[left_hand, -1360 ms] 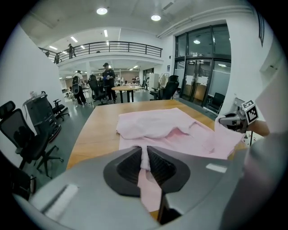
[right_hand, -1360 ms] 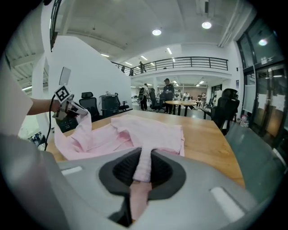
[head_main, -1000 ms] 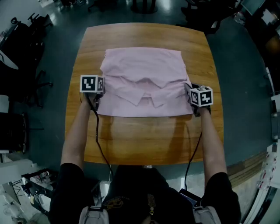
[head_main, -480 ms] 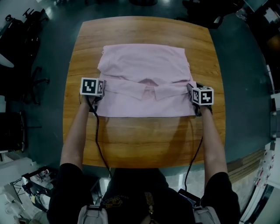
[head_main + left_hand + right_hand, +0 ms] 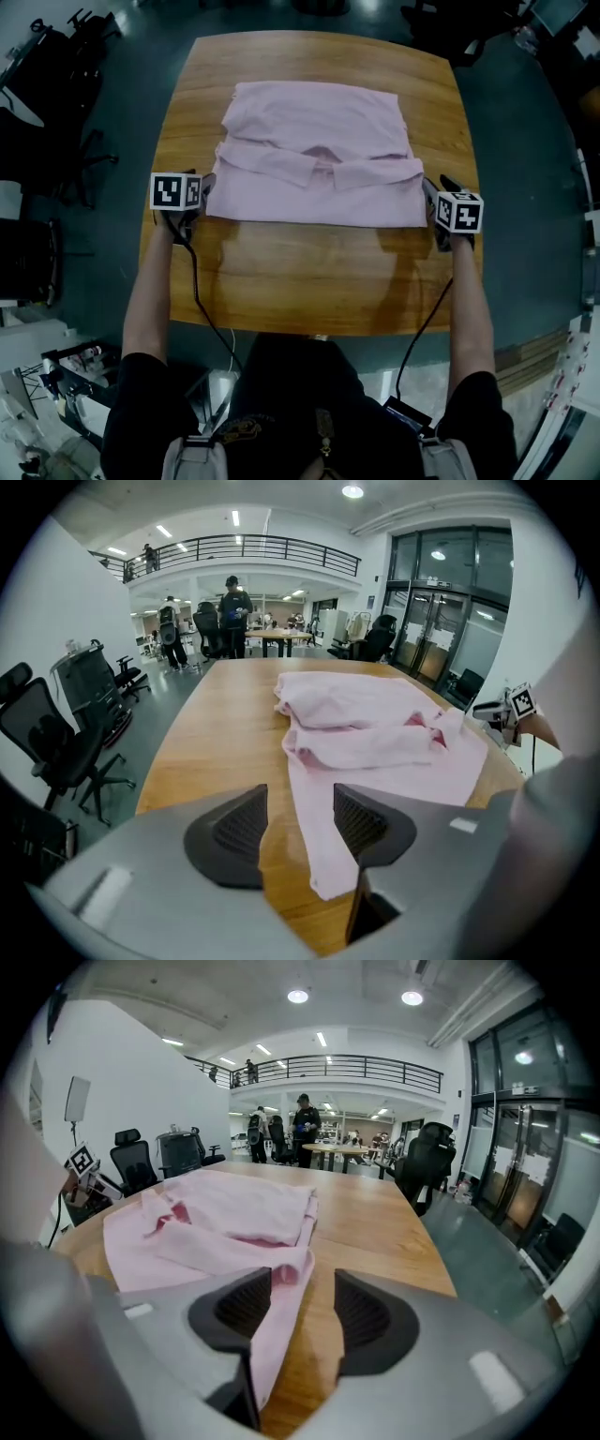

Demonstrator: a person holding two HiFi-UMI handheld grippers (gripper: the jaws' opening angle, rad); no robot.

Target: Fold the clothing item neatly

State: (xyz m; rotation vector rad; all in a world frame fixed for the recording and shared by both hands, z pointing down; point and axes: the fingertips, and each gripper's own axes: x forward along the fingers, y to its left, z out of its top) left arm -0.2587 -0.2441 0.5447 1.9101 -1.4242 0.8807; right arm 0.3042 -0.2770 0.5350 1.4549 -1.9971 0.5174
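Note:
A pink collared shirt (image 5: 319,155) lies folded on the wooden table (image 5: 309,277), collar facing up across its middle. My left gripper (image 5: 203,185) sits just off the shirt's near left corner, and my right gripper (image 5: 435,193) just off the near right corner. In the left gripper view the shirt (image 5: 375,733) spreads ahead, and its edge lies on the wood between the jaws of the left gripper (image 5: 300,822). In the right gripper view the shirt (image 5: 216,1213) has its folded edge between the jaws of the right gripper (image 5: 303,1309). Both pairs of jaws have just been opening; no pad presses the cloth.
Bare wood runs along the near side of the table and in strips at both ends. Office chairs (image 5: 56,66) stand on the dark floor to the left, another chair (image 5: 427,1171) past the table's far end. People (image 5: 232,602) stand far behind.
Both grippers let go of the shirt's side edges and drew outward to its near corners, jaws opening. The shirt now lies flat with a straight near edge.

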